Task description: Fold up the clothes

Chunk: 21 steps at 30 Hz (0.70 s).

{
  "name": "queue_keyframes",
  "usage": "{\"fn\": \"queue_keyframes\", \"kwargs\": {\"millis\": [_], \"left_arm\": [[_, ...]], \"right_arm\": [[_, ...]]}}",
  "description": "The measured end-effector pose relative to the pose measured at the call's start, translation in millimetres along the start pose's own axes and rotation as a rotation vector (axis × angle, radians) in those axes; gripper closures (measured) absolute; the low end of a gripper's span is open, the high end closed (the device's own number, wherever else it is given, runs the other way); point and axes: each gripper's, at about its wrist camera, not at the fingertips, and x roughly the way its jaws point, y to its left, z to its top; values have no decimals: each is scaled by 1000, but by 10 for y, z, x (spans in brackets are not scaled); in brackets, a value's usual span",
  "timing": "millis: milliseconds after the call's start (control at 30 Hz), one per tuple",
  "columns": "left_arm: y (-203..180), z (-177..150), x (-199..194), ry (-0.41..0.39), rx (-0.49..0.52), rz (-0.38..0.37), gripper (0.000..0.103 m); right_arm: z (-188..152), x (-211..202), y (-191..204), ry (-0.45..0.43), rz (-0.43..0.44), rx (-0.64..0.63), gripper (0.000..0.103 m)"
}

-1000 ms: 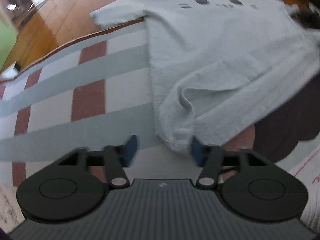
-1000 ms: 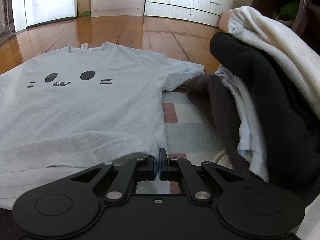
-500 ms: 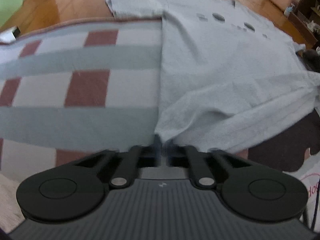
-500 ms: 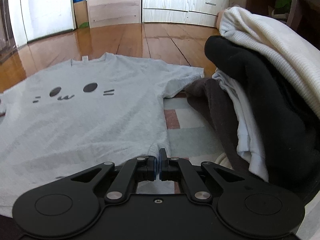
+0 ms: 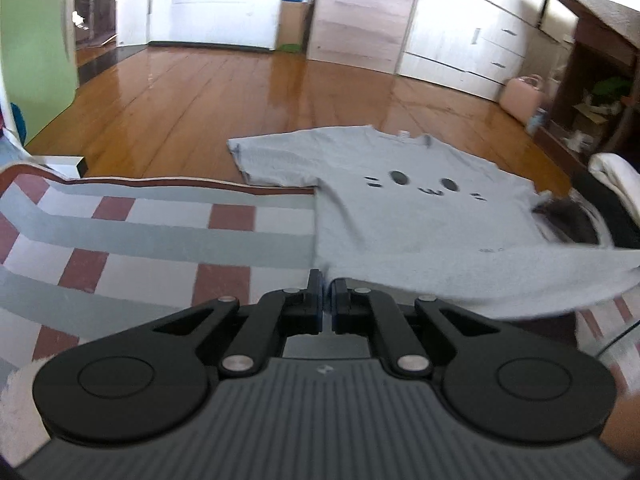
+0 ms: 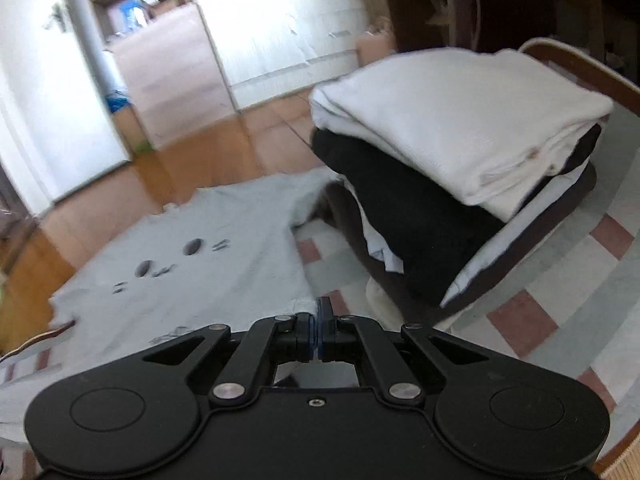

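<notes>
A light grey T-shirt (image 5: 400, 208) with a dark cat-face print lies spread, part on the checked rug and part on the wood floor. It also shows in the right wrist view (image 6: 208, 272). My left gripper (image 5: 326, 280) is shut on the shirt's bottom left hem corner. My right gripper (image 6: 318, 308) is shut on the bottom right hem corner. The hem hangs lifted between the two grippers, off the rug.
A red, grey and white checked rug (image 5: 132, 236) lies under the shirt. A stack of folded white and black clothes (image 6: 460, 168) sits on a dark cushion right of the shirt. Wood floor (image 5: 224, 104), white drawers (image 5: 460, 52) and a dark shelf (image 5: 592, 80) lie beyond.
My left gripper closed on the hem corner, then both grippers rose and tilted up, lifting the hem. The room beyond the shirt came into view.
</notes>
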Motion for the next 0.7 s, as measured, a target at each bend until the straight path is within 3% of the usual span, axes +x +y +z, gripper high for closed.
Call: {"fn": "queue_keyframes", "kwargs": {"millis": [100, 200, 267, 467, 600, 700], "left_arm": [[-59, -87, -206, -21, 29, 1, 99], [-66, -141, -240, -50, 81, 71, 99], [-77, -75, -249, -82, 122, 107, 99], [-15, 88, -555, -152, 119, 119, 99], [170, 93, -791, -118, 69, 112, 99], [293, 185, -915, -147, 41, 121, 99]], "right_arm": [[-182, -322, -166, -28, 12, 77, 102], [-388, -307, -234, 19, -7, 63, 102], [-410, -329, -266, 19, 28, 100, 102], [-299, -641, -6, -33, 66, 40, 102], [-354, -949, 2, 12, 129, 88, 102], [-439, -1107, 47, 51, 154, 91, 102]]}}
